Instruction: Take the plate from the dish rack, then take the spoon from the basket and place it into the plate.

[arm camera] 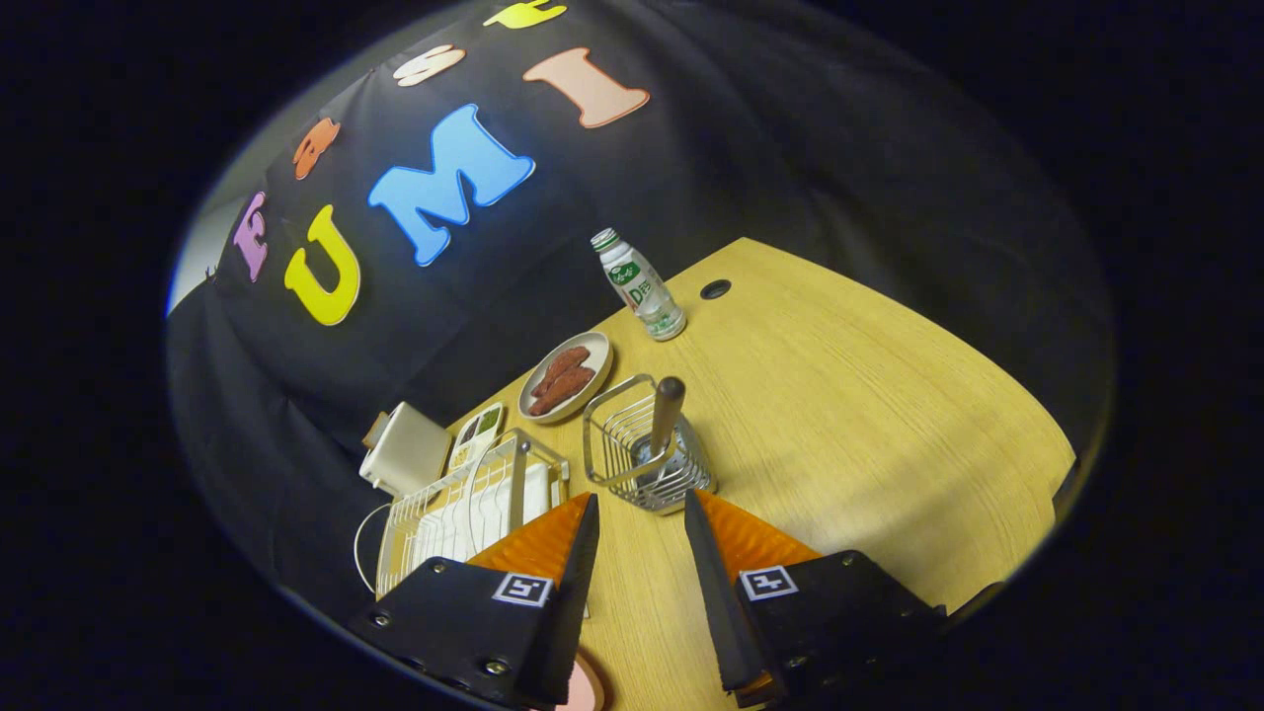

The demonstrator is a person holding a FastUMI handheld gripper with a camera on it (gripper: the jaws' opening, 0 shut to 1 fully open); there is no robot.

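A wire basket [610,439] stands on the wooden table [849,425], just ahead of my fingertips. In it a spoon [667,407] stands upright, its brown wooden handle sticking out above the rim. My gripper [640,497] is open, with bare table between the fingers, and touches nothing. Left of the basket is the white wire dish rack [464,513], partly hidden behind my left finger [553,543]. A small pinkish round edge [585,691], perhaps the plate, peeks out low under the left finger.
Beyond the basket lies a pale oval dish of brown sausages [568,377], and further back stands a white bottle with a green cap [640,284]. A white box [405,449] and a small tray [477,430] sit behind the rack. The table has a cable hole [715,289].
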